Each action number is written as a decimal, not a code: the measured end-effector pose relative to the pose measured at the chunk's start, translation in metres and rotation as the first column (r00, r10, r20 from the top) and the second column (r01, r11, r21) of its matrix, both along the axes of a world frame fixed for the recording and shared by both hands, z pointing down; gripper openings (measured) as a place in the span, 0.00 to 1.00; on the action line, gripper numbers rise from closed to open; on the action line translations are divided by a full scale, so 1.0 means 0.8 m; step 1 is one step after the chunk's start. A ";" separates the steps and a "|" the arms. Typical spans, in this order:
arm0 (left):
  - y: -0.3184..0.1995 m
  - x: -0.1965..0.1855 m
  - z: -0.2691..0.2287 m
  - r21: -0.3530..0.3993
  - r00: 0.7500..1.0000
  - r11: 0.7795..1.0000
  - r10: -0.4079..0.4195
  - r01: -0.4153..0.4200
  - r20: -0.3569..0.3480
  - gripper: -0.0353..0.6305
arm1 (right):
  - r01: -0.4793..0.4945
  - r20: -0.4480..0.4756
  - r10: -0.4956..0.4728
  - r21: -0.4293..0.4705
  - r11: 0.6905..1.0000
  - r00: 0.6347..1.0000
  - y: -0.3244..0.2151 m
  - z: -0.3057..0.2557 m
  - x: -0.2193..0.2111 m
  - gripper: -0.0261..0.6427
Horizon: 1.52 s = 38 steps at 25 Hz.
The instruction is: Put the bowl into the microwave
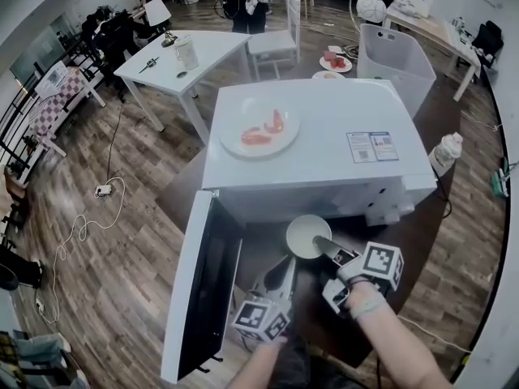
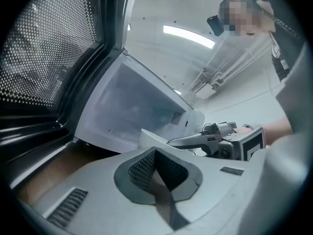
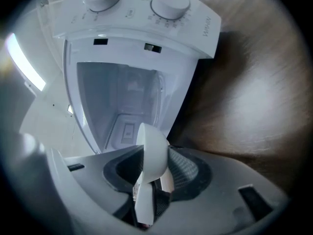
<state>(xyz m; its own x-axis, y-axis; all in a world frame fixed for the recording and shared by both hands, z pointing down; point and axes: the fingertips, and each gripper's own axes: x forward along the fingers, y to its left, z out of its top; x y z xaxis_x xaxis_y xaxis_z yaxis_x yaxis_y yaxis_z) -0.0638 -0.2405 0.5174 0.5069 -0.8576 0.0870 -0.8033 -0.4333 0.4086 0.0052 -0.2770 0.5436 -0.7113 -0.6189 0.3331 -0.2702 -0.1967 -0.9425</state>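
Observation:
A white bowl hangs just in front of the open white microwave, and my right gripper is shut on its rim. In the right gripper view the bowl stands on edge between the pads, facing the empty cavity. The microwave door is swung wide to the left. My left gripper sits low beside the door, jaws together and holding nothing. In the left gripper view the closed jaws point at the cavity, with the bowl's edge and the right gripper ahead.
On top of the microwave sits a plate with red food. The microwave stands on a round dark table. A white table, a white bin and people are farther back. Two knobs crown the control panel.

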 end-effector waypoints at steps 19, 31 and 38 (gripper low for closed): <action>-0.046 -0.006 0.000 0.011 1.000 0.999 -0.030 0.030 -0.001 0.07 | -0.113 -0.039 0.114 0.022 0.993 0.993 -0.046 -0.006 -0.015 0.26; -0.043 0.001 -0.004 0.024 1.000 1.000 -0.004 0.005 -0.009 0.07 | -0.149 -0.058 0.152 0.049 0.988 0.987 -0.052 -0.008 -0.018 0.26; -0.046 -0.002 -0.008 0.027 1.000 1.000 -0.006 0.007 -0.011 0.07 | -0.139 -0.042 0.146 0.135 0.981 0.988 -0.059 -0.027 -0.025 0.26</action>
<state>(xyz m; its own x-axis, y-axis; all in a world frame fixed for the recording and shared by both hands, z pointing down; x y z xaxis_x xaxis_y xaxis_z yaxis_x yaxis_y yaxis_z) -0.0651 -0.2776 0.5109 0.5022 -0.8628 0.0581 -0.8016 -0.4393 0.4055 -0.0144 -0.3241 0.5223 -0.5965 -0.7537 0.2759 -0.2971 -0.1121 -0.9483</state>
